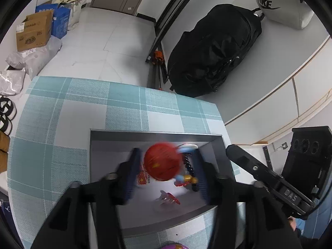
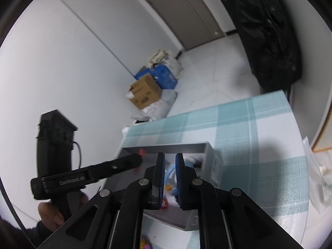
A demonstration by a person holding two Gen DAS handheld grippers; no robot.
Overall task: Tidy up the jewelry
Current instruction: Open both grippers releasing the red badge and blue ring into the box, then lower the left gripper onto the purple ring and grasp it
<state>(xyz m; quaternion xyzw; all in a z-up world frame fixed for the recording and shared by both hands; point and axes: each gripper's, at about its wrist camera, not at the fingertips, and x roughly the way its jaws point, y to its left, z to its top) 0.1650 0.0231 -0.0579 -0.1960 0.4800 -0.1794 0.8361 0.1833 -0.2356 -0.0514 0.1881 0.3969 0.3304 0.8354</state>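
Observation:
An open grey box (image 1: 155, 134) sits on the checked cloth. My left gripper (image 1: 166, 152) hangs over it with its blue pads (image 1: 132, 172) wide apart and open. A blurred red ball ornament (image 1: 161, 161) is between the pads, clear of the right one. In the box lie a black bead bracelet (image 1: 189, 166), a light blue ring (image 1: 187, 147), a red and gold trinket (image 1: 186, 180) and a clear red piece (image 1: 169, 197). My right gripper (image 2: 170, 155) points into the same box (image 2: 176, 145), its pads a narrow gap apart with nothing between them.
A teal checked cloth (image 1: 62, 124) covers the table. A black bag (image 1: 213, 47) stands beyond its far edge. Cardboard boxes (image 1: 35, 29) and parcels lie on the floor at left. A clear plastic bag (image 2: 319, 182) lies on the table at right. A colourful item (image 1: 174, 245) sits near the front edge.

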